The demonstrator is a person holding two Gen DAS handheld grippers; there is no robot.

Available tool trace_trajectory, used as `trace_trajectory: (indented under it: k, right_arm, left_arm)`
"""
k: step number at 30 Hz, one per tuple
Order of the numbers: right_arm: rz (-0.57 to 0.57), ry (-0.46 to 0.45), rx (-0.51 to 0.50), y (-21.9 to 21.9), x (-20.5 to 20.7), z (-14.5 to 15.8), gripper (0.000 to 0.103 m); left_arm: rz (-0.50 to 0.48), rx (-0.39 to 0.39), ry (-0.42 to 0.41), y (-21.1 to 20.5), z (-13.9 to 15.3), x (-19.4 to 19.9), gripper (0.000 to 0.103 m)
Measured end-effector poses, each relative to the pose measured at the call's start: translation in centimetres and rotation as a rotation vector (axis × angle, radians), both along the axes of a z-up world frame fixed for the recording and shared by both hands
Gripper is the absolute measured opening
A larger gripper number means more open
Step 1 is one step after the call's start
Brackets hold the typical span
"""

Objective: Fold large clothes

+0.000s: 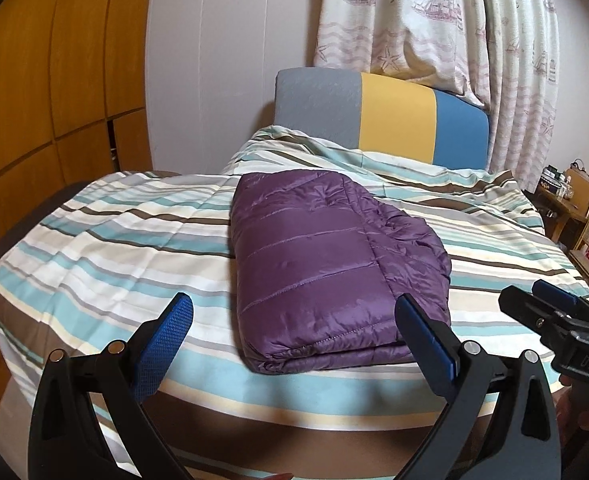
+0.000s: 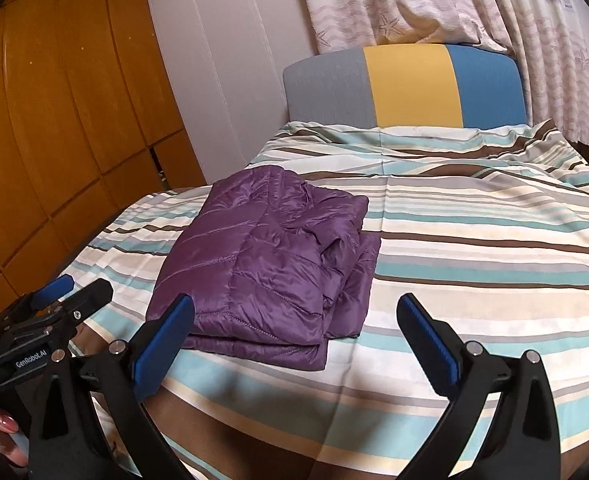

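Note:
A purple quilted jacket (image 1: 326, 268) lies folded into a thick rectangle on the striped bed (image 1: 114, 248). My left gripper (image 1: 294, 308) is open just before the jacket's near edge, its blue pads wide apart and holding nothing. In the right wrist view the same jacket (image 2: 270, 264) sits left of centre, with a sleeve layer sticking out on its right side. My right gripper (image 2: 294, 308) is open above the bedspread (image 2: 474, 248), its left finger (image 2: 162, 344) overlapping the jacket's near corner. Each gripper shows at the edge of the other's view: right gripper (image 1: 554, 304), left gripper (image 2: 66, 288).
A grey, yellow and blue headboard (image 1: 382, 116) stands at the far end of the bed, under patterned curtains (image 1: 434, 20). Wooden wardrobe doors (image 1: 46, 80) fill the left side. A wooden desk with clutter (image 1: 574, 204) stands right of the bed. A hand (image 2: 2, 432) holds the left gripper.

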State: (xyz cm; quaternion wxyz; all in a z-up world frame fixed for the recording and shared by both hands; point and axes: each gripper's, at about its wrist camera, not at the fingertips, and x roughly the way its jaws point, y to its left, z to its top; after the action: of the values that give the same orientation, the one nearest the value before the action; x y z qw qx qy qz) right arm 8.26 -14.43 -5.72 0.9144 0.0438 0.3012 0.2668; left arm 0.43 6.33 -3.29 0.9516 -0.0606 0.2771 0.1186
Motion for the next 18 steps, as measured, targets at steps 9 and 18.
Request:
trace_trajectory:
  k: [9, 18]
  right_arm:
    - [0.005, 0.003, 0.001, -0.01, -0.28, 0.01, 0.101]
    - [-0.002, 0.006, -0.001, -0.1, -0.11, -0.01, 0.101]
  left_arm:
    - [-0.009, -0.003, 0.003, -0.18, 0.04, -0.22, 0.1]
    - [-0.008, -0.014, 0.011, -0.02, -0.08, -0.16, 0.1]
